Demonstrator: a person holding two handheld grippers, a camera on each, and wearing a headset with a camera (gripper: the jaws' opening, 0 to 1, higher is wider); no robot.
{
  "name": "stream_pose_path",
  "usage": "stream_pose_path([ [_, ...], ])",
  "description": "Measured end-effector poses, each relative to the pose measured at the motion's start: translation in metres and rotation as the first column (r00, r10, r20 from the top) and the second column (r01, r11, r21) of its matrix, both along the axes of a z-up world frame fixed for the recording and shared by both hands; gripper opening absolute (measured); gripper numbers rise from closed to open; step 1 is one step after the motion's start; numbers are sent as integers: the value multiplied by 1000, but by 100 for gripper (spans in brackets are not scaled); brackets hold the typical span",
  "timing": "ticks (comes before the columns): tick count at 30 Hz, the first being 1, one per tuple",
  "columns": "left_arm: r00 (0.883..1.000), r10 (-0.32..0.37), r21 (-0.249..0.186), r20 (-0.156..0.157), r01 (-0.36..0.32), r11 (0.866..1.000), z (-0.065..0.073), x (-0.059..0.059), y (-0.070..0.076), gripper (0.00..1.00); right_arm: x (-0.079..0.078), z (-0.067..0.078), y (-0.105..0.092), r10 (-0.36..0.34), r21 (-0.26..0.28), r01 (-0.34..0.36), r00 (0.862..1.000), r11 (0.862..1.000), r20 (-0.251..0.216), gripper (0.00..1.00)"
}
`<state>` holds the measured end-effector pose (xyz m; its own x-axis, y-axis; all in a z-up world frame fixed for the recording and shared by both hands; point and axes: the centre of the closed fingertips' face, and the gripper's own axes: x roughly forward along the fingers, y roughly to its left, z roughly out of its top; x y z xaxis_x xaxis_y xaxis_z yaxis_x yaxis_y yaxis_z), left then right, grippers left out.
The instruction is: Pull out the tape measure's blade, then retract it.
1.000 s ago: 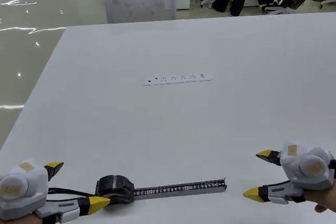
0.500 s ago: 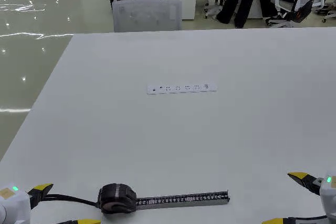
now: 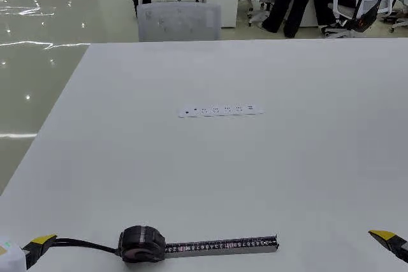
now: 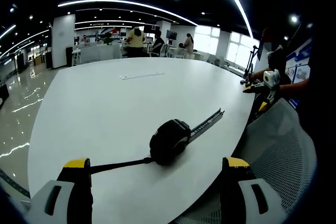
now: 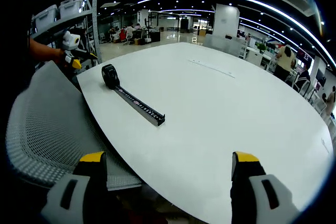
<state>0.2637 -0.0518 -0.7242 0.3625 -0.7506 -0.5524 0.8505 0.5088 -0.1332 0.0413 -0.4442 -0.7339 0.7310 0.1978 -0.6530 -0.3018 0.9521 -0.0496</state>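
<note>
Two grippers: the left hand-held gripper and the right hand-held gripper are both hanging with jaws spread wide, gripping nothing, by the near edge of the worktop.
Tape measure: the black tape measure is lying on its side at the lower left of the head view, close to the worktop's front edge and facing the left jaws.
Blade: the blade is lying flat on the worktop, partly drawn out toward the lower right, with its end hook pointing at the right jaws.
Strap: a black strap is trailing from the case toward the lower left corner.
Why so placed: case to the left and hook to the right are probably suiting a two-handed pull, one side steadying and the other drawing.
Step in hand: with nothing holding the blade out, a lock is likely doing so; retracting is seemingly remaining.
Background: a white power strip is sitting mid-frame, well apart from the work.
</note>
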Motion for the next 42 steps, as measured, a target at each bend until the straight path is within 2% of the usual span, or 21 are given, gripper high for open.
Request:
stream_pose_path([
  [6,1000,-5,15,15,5,1000,-1,-1,1,100,5,2,-2,11,-1,-11,1000,1000,7,100],
  [8,1000,-7,13,9,7,1000,1,-3,0,100,4,3,-2,16,-7,-16,1000,1000,5,100],
  [13,1000,-16,12,20,15,1000,5,-4,-4,100,3,3,-4,16,-10,-16,1000,1000,8,100],
  [23,1000,-19,25,12,19,1000,-1,-7,-1,100,1,2,-5,6,-12,-6,1000,1000,6,100],
  [30,999,-31,31,29,31,999,2,-2,0,100,-2,2,-6,-18,-5,18,1000,1000,12,100],
  [36,999,-26,32,18,25,999,2,-4,-1,100,-2,5,-9,-24,-8,24,1000,1000,15,100],
  [42,999,-25,41,22,24,999,-1,-5,-1,100,-1,6,-8,-21,-7,21,1000,1000,16,100],
])
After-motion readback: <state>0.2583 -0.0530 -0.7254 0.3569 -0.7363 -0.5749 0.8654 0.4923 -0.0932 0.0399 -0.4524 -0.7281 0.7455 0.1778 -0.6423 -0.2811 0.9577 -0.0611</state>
